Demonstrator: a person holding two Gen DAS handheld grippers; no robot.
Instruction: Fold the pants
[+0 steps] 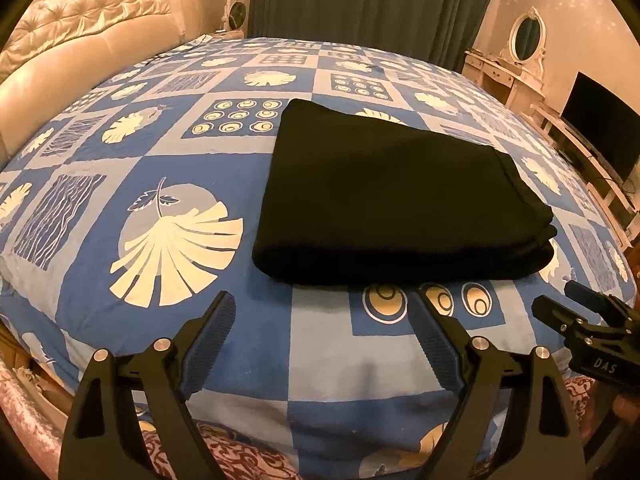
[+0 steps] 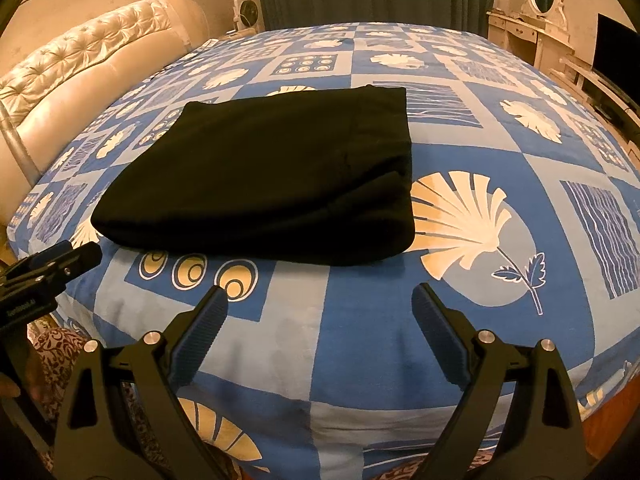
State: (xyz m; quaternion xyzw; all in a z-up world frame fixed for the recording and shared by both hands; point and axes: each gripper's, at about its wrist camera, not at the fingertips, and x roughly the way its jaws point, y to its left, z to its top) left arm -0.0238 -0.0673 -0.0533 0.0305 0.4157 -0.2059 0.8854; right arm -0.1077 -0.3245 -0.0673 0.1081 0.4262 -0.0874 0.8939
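Note:
The black pants [image 1: 384,196] lie folded into a thick rectangle on the blue patterned bedspread [image 1: 168,152]. They also show in the right wrist view [image 2: 272,176], left of centre. My left gripper [image 1: 322,304] is open and empty, hovering over the bed's near edge just short of the pants. My right gripper [image 2: 320,298] is open and empty too, at the near edge a little short of the fold. Each gripper shows in the other's view, the right one [image 1: 560,300] at the right edge, the left one [image 2: 80,254] at the left edge.
A cream tufted headboard [image 1: 80,40] runs along the left. Dark curtains [image 1: 368,0] hang behind the bed. A white dressing table with an oval mirror [image 1: 524,40] and a dark TV screen [image 1: 600,120] stand at the right.

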